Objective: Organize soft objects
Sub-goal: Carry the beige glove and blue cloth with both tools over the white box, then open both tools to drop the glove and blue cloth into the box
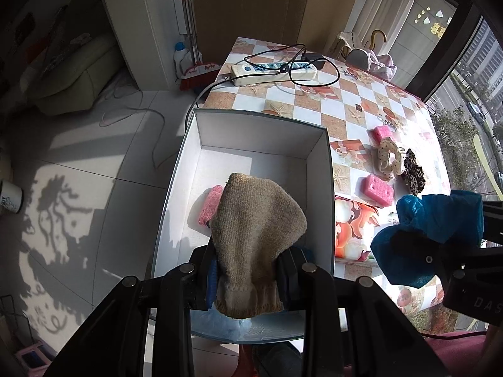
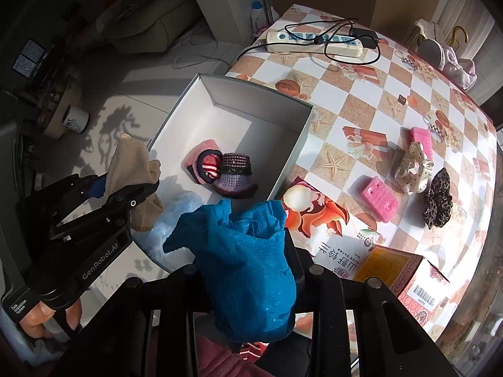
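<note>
Left wrist: beige sock (image 1: 251, 238) over box (image 1: 317, 144) contents

Box (image 2: 292, 144) far half bare, rolled socks (image 2: 220, 169) crowding near end

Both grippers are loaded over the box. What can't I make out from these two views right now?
- Left wrist: beige knit hides most box contents.
- Right wrist: blue cloth covers the right gripper fingertips.
- Both: pale plastic in the box's near corner, unidentifiable.

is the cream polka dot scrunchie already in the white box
No, the cream polka dot scrunchie lies on the checkered tablecloth, outside the white box, beside the leopard scrunchie.
</note>
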A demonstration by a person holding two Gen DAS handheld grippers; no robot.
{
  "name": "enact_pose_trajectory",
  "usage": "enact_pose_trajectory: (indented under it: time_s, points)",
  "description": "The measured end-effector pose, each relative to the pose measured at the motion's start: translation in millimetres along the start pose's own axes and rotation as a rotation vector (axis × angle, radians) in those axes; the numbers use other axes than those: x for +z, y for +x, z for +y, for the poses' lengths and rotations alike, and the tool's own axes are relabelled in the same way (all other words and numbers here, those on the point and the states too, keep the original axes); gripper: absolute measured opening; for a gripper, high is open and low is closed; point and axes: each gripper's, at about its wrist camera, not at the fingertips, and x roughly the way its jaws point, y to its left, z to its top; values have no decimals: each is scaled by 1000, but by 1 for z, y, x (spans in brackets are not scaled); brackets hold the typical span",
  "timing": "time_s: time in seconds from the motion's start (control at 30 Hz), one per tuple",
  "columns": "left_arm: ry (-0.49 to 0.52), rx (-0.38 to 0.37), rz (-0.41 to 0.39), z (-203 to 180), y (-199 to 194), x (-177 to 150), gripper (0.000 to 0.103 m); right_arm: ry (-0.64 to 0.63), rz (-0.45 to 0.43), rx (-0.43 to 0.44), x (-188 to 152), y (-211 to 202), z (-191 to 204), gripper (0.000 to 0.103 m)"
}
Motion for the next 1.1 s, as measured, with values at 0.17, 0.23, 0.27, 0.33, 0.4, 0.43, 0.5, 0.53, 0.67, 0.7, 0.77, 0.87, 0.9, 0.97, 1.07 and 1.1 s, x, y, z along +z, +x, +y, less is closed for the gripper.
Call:
enact_pose_trajectory:
  time_s: [0.17, 0.23, 0.27, 0.33, 0.4, 0.43, 0.5, 0.53, 0.67, 0.7, 0.77, 0.87, 0.9, 0.97, 1.07, 1.1]
  points:
    - [-16, 9, 13, 7, 5, -1, 33, 3, 13, 4, 3, 4, 0, 33]
    - [-29, 10, 25, 11, 9, -2, 33, 0, 23, 7, 5, 7, 2, 33]
    - [-35, 8, 29, 13, 10, -3, 33, -3, 26, 8, 7, 9, 2, 33]
    - [-46, 8, 37, 17, 12, -4, 33, -13, 29, 8, 11, 11, 5, 33]
    - [-49, 14, 41, 19, 14, -3, 33, -16, 34, 15, 15, 14, 8, 33]
    - [-50, 17, 41, 20, 15, -2, 33, -16, 37, 20, 18, 16, 9, 33]
    - [-52, 23, 42, 22, 17, -1, 33, -18, 43, 26, 23, 20, 11, 33]
    - [-52, 26, 42, 23, 18, 1, 33, -21, 44, 28, 26, 21, 13, 33]
    - [-50, 33, 46, 25, 25, 9, 33, -43, 49, 28, 37, 28, 20, 33]
    - [-49, 33, 47, 25, 27, 12, 33, -46, 50, 27, 40, 29, 21, 33]
    - [-45, 36, 45, 25, 30, 17, 33, -48, 50, 26, 47, 31, 22, 33]
    - [-39, 39, 47, 23, 35, 24, 33, -51, 47, 22, 57, 33, 23, 33]
    - [-37, 38, 50, 22, 38, 27, 33, -53, 45, 19, 61, 34, 24, 33]
    - [-36, 36, 59, 22, 43, 31, 33, -53, 48, 16, 68, 37, 24, 33]
    - [-39, 34, 68, 21, 48, 34, 33, -34, 56, 30, 75, 41, 22, 33]
    - [-40, 33, 73, 21, 50, 35, 33, -25, 59, 35, 76, 42, 21, 33]
